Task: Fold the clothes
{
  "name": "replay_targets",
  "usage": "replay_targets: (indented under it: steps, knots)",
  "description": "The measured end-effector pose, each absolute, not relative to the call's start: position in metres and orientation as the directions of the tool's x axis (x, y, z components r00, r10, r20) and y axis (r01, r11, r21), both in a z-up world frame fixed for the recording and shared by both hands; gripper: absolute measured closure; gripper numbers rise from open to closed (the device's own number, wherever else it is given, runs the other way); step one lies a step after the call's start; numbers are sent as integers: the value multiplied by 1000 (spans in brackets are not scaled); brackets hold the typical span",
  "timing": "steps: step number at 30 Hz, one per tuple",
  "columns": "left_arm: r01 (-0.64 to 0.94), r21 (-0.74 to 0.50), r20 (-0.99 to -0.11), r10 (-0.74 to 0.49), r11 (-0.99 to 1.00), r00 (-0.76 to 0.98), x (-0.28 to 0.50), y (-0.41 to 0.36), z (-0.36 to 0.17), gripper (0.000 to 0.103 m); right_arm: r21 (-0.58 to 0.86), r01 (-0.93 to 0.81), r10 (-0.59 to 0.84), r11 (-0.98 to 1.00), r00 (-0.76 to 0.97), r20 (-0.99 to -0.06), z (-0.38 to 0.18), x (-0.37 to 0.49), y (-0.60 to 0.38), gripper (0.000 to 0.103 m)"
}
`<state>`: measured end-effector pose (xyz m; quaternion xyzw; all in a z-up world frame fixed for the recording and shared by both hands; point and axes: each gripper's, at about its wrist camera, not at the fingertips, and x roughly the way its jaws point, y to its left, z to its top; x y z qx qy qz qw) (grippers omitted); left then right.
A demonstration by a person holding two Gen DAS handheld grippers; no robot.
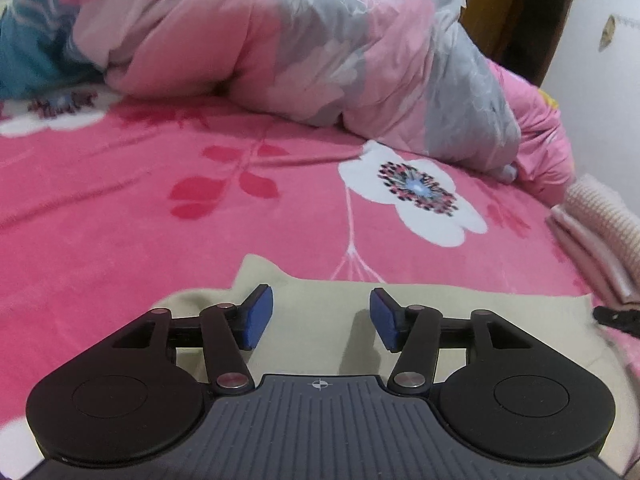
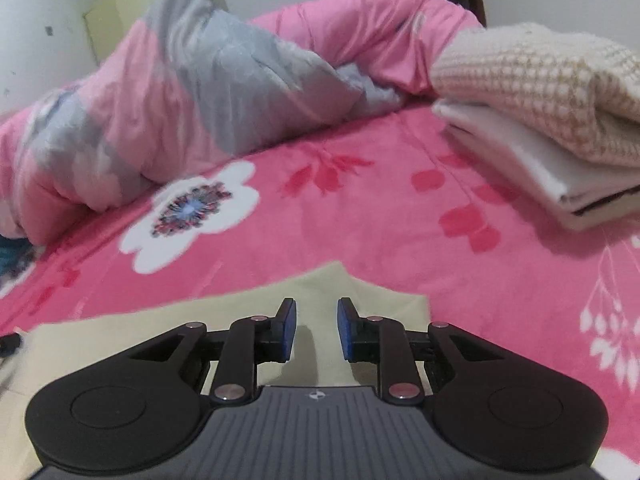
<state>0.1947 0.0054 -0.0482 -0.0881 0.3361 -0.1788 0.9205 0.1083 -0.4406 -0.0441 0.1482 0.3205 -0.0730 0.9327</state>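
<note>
A pale beige garment (image 1: 500, 308) lies flat on the pink flowered blanket (image 1: 120, 220), with its far edge rising to a small point. My left gripper (image 1: 321, 300) hovers over its left part, open, blue pads wide apart with only the cloth below them. In the right wrist view the same beige garment (image 2: 120, 332) spreads under my right gripper (image 2: 317, 312). Its jaws stand a narrow gap apart, open, and no fold is pinched between the pads.
A stack of folded clothes (image 2: 520, 168), topped by a cream knit sweater (image 2: 540, 92), sits on the bed to the right. A bunched pink and grey quilt (image 1: 280, 40) fills the far side. A wooden door (image 1: 532, 20) stands behind.
</note>
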Motion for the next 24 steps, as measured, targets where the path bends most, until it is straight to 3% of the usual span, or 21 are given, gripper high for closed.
replay_targets:
  steps: [11,19,24]
  knots:
    - [282,-338,-547,-432,898,717,192,15,-64,48,226,239,-55,944,791,-610,-65,108,-440,80]
    - [255,-299,-564,-386,920,730,188,13,-51,48,237,239,-51,942,798,-601,-66,107,-441,80]
    - [264,-254,-514,-361,930,778,160,8,-22,36,244,238,-50,940,804,-592,-68,106,-442,80]
